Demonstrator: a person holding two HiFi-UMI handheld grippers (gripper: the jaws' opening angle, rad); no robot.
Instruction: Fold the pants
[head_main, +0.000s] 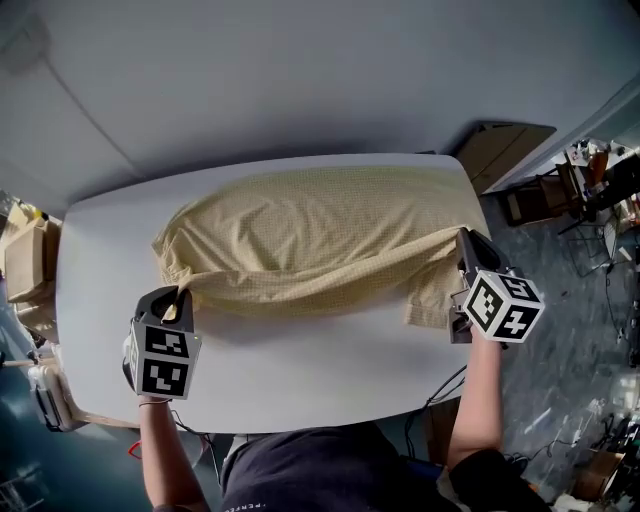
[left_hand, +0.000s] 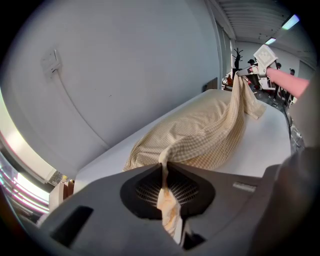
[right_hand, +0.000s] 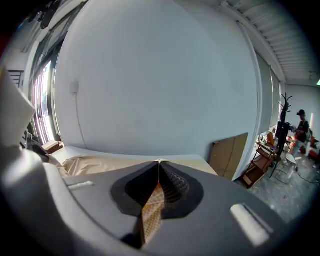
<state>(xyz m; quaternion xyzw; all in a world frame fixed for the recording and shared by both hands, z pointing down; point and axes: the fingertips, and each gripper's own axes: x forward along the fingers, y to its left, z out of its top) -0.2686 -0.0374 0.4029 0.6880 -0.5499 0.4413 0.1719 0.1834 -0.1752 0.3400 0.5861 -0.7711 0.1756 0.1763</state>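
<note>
Pants (head_main: 310, 240) sprawl across the white table (head_main: 300, 370) before a grey wall (right_hand: 150, 75).

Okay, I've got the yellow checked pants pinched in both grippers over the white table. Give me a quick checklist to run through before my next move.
1. Left gripper fingers closed on the pants: ok.
2. Right gripper fingers closed on the pants: ok.
3. Fabric lying smooth: not ok. It is bunched near the left gripper and rumpled along the middle.
4. Near side of the table free for a fold to land: ok.
5. Far edge of the pants fully on the table: cannot tell.
</note>
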